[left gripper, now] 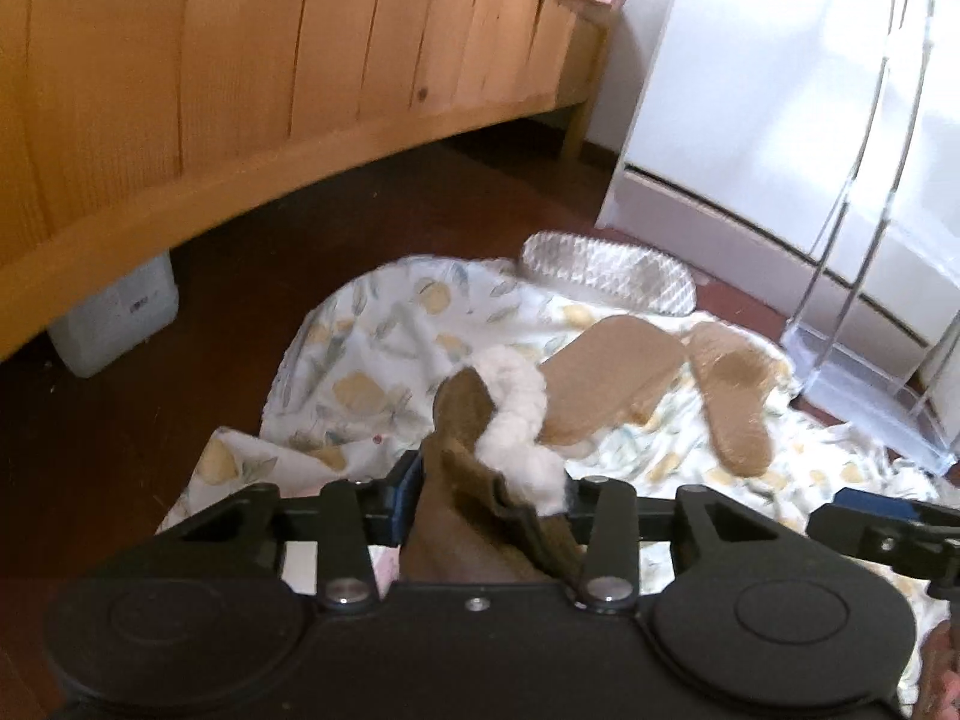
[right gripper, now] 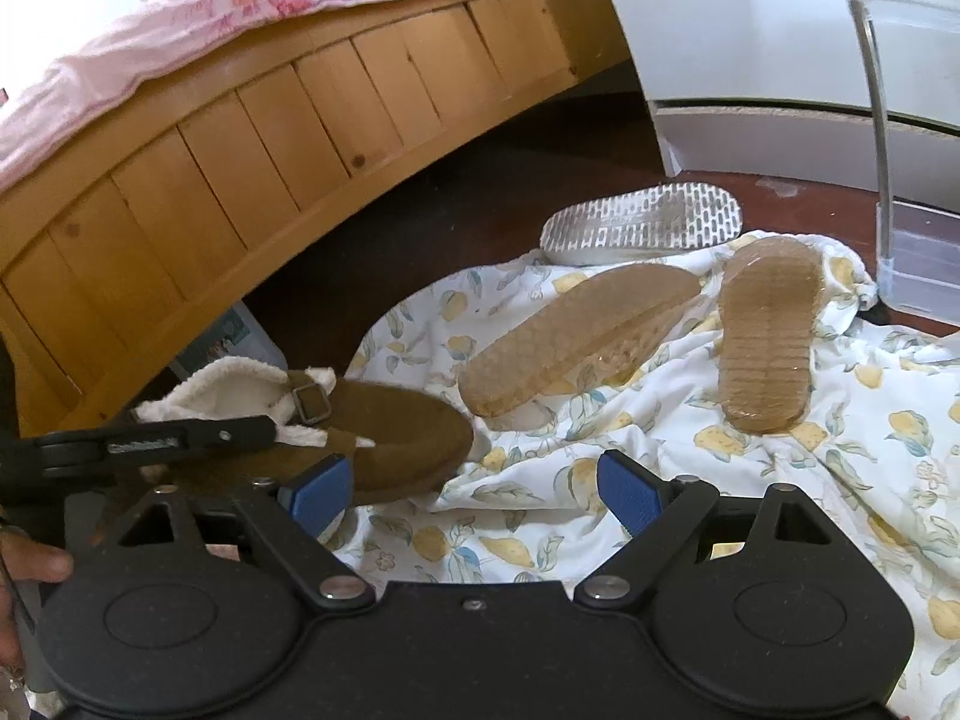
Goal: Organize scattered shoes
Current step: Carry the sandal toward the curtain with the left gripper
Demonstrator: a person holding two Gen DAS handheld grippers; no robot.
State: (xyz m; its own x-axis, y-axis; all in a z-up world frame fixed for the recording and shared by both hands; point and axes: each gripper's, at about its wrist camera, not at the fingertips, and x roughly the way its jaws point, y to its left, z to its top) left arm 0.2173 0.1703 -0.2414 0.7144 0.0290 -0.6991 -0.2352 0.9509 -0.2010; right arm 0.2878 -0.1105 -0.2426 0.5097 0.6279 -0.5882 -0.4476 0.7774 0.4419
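Observation:
A brown suede clog (left gripper: 474,510) with a white fleece lining (left gripper: 516,414) sits between the fingers of my left gripper (left gripper: 486,492), which is shut on it. The right wrist view shows the same clog (right gripper: 390,432) gripped at its heel end by the left gripper (right gripper: 180,438). My right gripper (right gripper: 474,492) stands open over the floral cloth (right gripper: 660,540), with nothing between its blue pads (right gripper: 318,492). Two tan-soled shoes (right gripper: 576,336) (right gripper: 768,336) and a white-soled slipper (right gripper: 642,222) lie sole-up beyond it.
A wooden bed frame (right gripper: 240,150) with pink bedding (right gripper: 180,18) runs along the left. A white cabinet (left gripper: 750,90) and a clear acrylic stand (left gripper: 870,360) are at the right. A white box (left gripper: 114,318) sits under the bed on the dark floor (left gripper: 120,450).

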